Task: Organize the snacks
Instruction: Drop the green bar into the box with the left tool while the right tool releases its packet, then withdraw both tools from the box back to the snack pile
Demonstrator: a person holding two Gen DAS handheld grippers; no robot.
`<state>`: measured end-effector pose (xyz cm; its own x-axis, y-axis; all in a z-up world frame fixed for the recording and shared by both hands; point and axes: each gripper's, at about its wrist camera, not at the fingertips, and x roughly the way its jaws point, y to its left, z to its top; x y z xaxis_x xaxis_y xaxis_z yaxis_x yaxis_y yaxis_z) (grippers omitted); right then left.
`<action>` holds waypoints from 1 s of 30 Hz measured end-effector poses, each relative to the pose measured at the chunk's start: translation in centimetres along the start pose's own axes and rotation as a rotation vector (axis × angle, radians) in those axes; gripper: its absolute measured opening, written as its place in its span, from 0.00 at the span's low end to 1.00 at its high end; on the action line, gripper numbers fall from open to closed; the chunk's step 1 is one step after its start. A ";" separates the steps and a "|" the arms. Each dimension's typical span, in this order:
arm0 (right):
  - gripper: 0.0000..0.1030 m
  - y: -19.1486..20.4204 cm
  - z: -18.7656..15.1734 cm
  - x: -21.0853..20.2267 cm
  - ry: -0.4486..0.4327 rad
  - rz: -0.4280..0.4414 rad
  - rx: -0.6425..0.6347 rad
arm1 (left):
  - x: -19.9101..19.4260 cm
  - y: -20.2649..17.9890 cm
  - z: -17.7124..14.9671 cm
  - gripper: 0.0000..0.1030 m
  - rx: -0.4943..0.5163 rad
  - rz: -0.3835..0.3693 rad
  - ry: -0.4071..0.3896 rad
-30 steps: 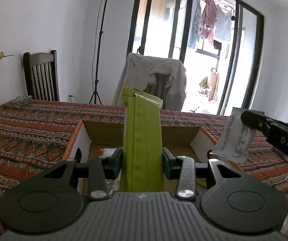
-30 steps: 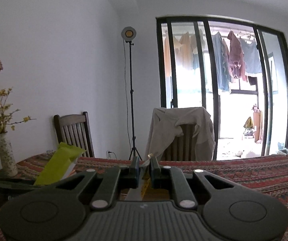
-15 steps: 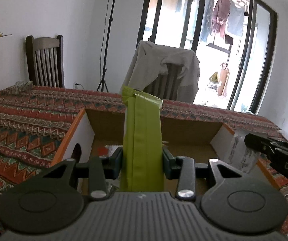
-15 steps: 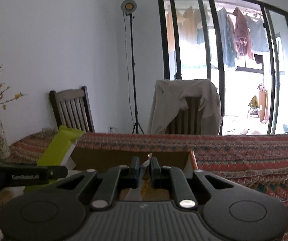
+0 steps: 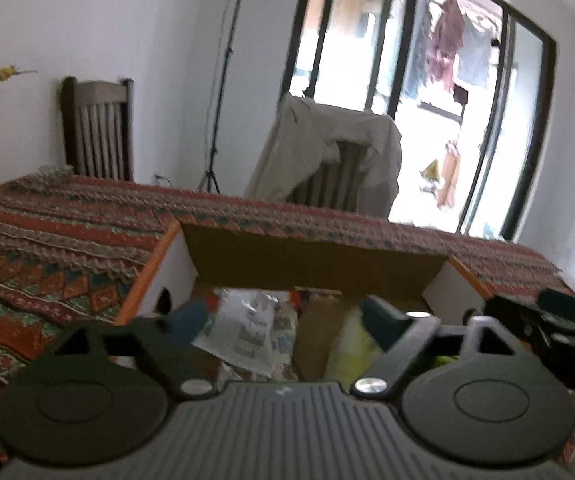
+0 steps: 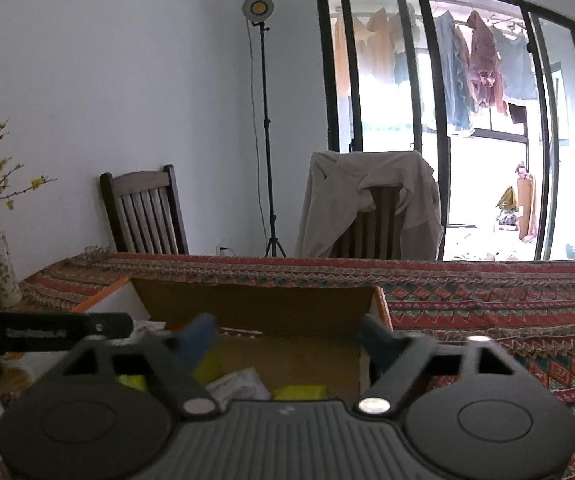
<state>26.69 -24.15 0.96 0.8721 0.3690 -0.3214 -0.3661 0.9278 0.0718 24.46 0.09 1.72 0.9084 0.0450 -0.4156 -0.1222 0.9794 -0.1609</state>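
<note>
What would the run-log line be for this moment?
stage: release over cardboard box | left gripper: just opened, fingers empty | right gripper: just opened, fingers empty | green packet, white packet: in box

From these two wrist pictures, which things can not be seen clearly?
- Cardboard box floor: both views, covered by each gripper's body.
- Print on the white packet: left view, motion blur.
- Yellow-green packet: left view, partly behind a finger of the left gripper.
- Right gripper: open, fingertips blurred.

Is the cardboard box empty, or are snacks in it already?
Not empty: the cardboard box holds a yellow-green packet and a white wrapper.
</note>
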 end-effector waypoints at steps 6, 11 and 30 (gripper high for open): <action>1.00 -0.2 0.0 -0.2 -0.006 -0.026 -0.001 | -0.6 -0.1 0.0 1.00 0.003 0.011 -0.046; 1.00 -0.2 0.0 -0.2 0.005 -0.032 -0.007 | -0.5 0.0 -0.1 1.00 -0.007 0.008 -0.037; 1.00 0.4 1.3 -2.6 -0.037 -0.048 -0.038 | -4.4 0.1 1.1 1.00 -0.021 0.035 -0.046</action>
<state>24.64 -24.67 3.02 0.9000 0.3268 -0.2884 -0.3353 0.9419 0.0209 20.88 0.20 4.58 0.9210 0.0886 -0.3794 -0.1620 0.9727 -0.1662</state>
